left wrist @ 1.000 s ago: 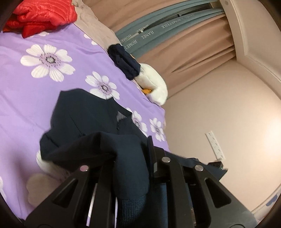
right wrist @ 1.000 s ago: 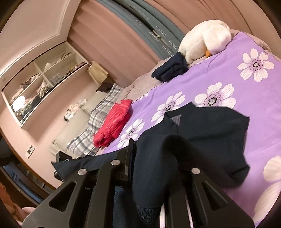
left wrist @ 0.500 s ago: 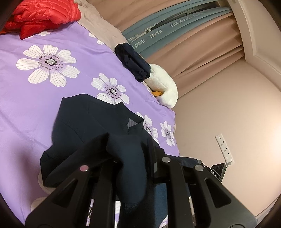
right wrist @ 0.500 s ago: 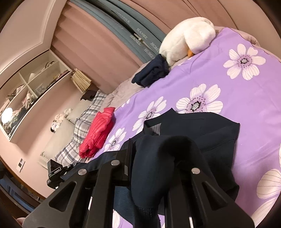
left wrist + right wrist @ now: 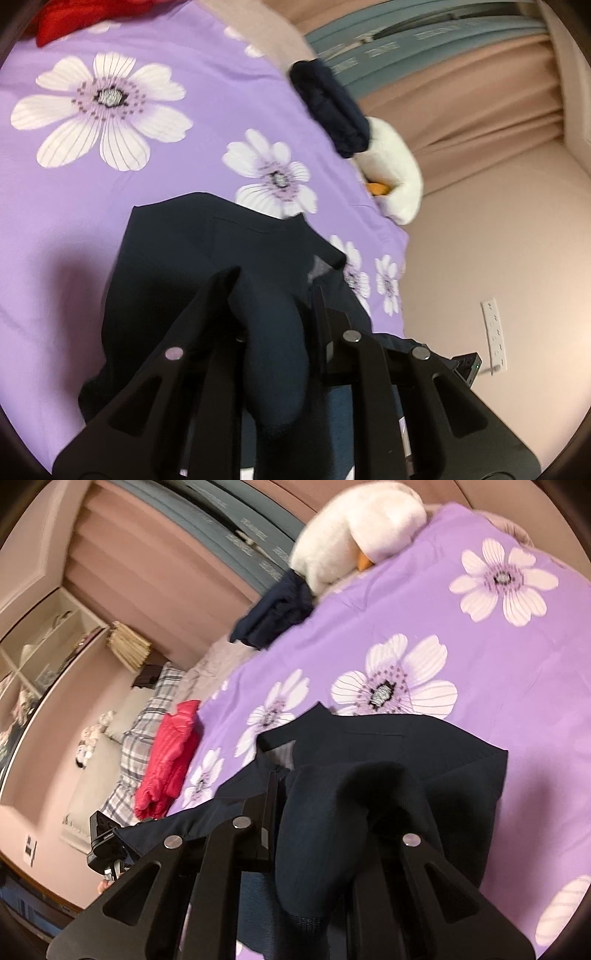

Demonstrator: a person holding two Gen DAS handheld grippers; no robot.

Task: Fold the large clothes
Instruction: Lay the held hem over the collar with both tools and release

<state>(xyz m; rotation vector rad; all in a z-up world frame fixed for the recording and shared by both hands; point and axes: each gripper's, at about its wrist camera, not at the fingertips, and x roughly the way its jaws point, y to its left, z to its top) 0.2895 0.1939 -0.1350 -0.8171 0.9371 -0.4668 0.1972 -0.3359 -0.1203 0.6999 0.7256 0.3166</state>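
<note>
1. My left gripper (image 5: 273,295) is pinched on a fold of the dark navy cloth garment (image 5: 177,266), though its jaws are starting to open.
2. My right gripper (image 5: 351,786) is clamped on the same garment's hem.
3. The garment lies on the purple flowered bedspread (image 5: 74,192), its lower part lifted over the collar end; I judge this fold half done.
4. Left: lay down, release, smooth, fold again.
</note>
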